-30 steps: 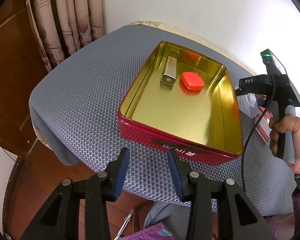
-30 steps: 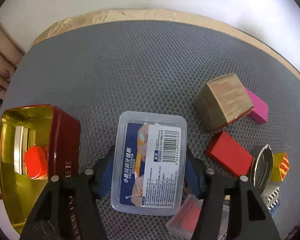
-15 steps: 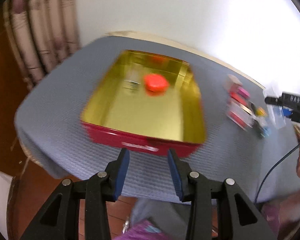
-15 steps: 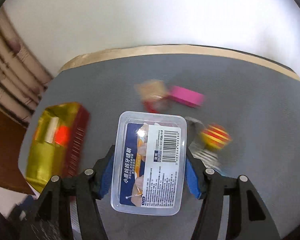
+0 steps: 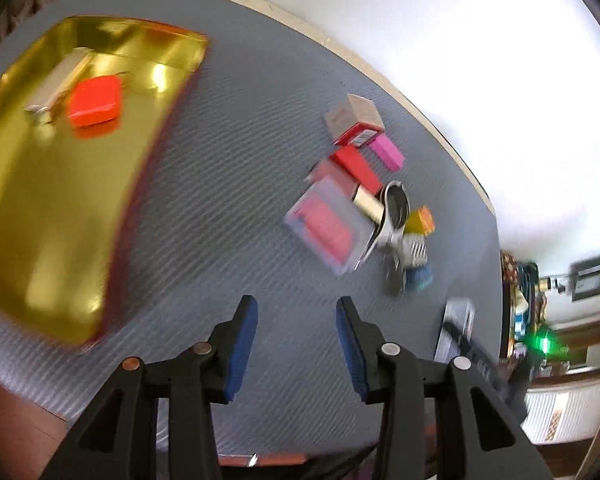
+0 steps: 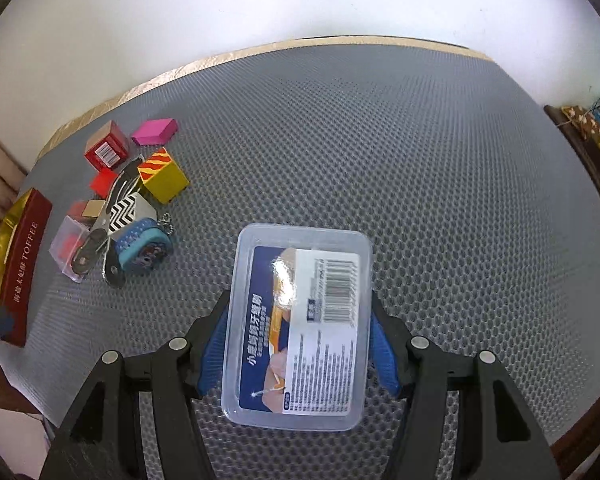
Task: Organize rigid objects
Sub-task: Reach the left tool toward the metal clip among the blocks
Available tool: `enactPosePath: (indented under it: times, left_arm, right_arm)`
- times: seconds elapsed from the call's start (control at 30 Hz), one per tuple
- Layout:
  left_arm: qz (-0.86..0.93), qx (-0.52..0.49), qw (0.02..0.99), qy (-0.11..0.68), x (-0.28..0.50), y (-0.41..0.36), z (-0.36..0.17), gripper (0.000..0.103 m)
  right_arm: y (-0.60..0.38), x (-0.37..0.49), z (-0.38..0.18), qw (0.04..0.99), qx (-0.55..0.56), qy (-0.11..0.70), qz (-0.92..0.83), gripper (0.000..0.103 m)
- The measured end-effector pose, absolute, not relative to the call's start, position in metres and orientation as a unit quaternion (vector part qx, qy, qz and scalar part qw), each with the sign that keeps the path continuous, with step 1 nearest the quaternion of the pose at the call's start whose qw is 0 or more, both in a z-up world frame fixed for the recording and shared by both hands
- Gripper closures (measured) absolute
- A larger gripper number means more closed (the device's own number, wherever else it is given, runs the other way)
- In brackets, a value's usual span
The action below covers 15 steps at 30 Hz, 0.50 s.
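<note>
Both my hands swung rightward off the tin [image 5: 56, 184]. Right gripper [image 6: 300, 336] jaws clamp clear plastic box [image 6: 300, 320] above counter [image 6: 420, 200]; left gripper [image 5: 296, 340] jaws part-open, empty.

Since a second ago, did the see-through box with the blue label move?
Yes. The clear box, gripped in the right gripper, went rightward, away from the red tin, which it was beside before.

1 tin [image 5: 112, 248]; 2 clear boxes [image 6: 300, 320]
</note>
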<state>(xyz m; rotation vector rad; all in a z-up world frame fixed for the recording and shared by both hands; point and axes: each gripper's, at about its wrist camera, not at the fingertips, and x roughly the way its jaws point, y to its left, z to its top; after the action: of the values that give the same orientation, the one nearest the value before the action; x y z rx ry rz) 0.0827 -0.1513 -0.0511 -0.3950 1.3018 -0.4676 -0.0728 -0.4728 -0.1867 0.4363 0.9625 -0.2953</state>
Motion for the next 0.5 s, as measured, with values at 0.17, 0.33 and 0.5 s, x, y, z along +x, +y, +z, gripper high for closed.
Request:
enactPosePath:
  times: [0.17,0.33,0.5]
  left_arm:
    - [-0.19,-0.216,0.724,0.627,0.117,-0.185,-0.064,0.061]
    - [-0.139,-0.249,0.713,0.641,0.138,-0.196,-0.078,0.061]
    - [-0.109,-0.262,0.716,0.638,0.149,-0.208,-0.084,0.061]
  right_arm:
    - [-0.477,-0.079,-0.189,0.854,0.226,0.452,-0.123,0.045]
    - [-0.486,-0.093,-0.188,0.853,0.244,0.449,-0.108,0.045]
    - [-0.485,-0.094,-0.188,0.853,0.243,0.45,-0.101,0.044]
